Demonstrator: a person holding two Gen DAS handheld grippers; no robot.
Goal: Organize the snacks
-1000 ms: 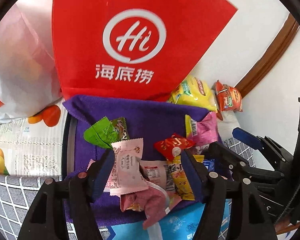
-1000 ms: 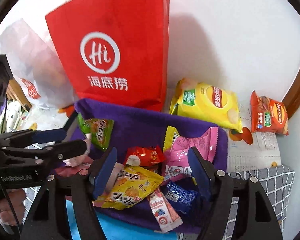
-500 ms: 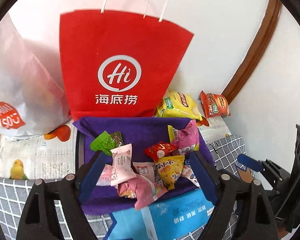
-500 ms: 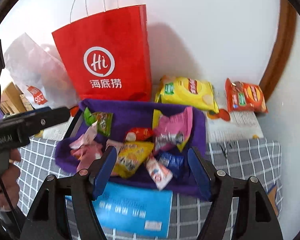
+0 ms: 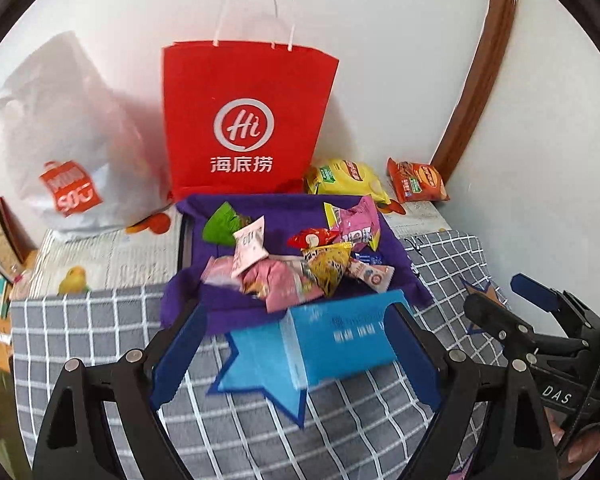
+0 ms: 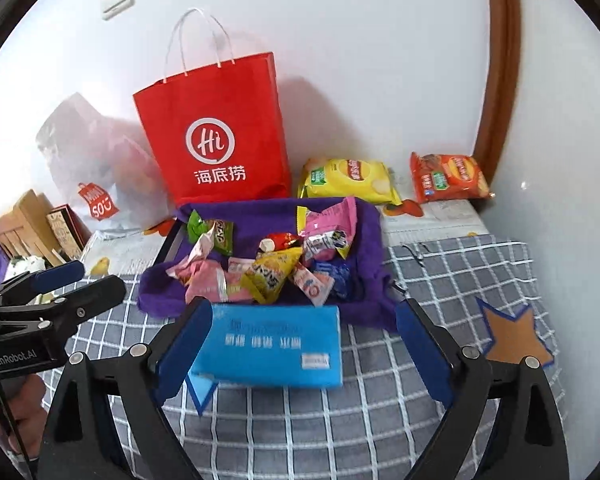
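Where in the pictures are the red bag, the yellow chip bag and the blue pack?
red bag (image 6: 215,148): right wrist view, on its white round logo.
yellow chip bag (image 6: 350,176): right wrist view, middle of its front.
blue pack (image 6: 267,346): right wrist view, middle of its top face.

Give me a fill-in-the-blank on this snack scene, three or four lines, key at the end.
1. The small snack packets lie piled on a ______ cloth.
2. The bag standing against the wall behind the pile is ______.
3. The pack lying flat on the checked cloth in front of the pile is ______.
4. To the right of the yellow chip bag lies an ______ bag.

Missing words: purple; red; blue; orange
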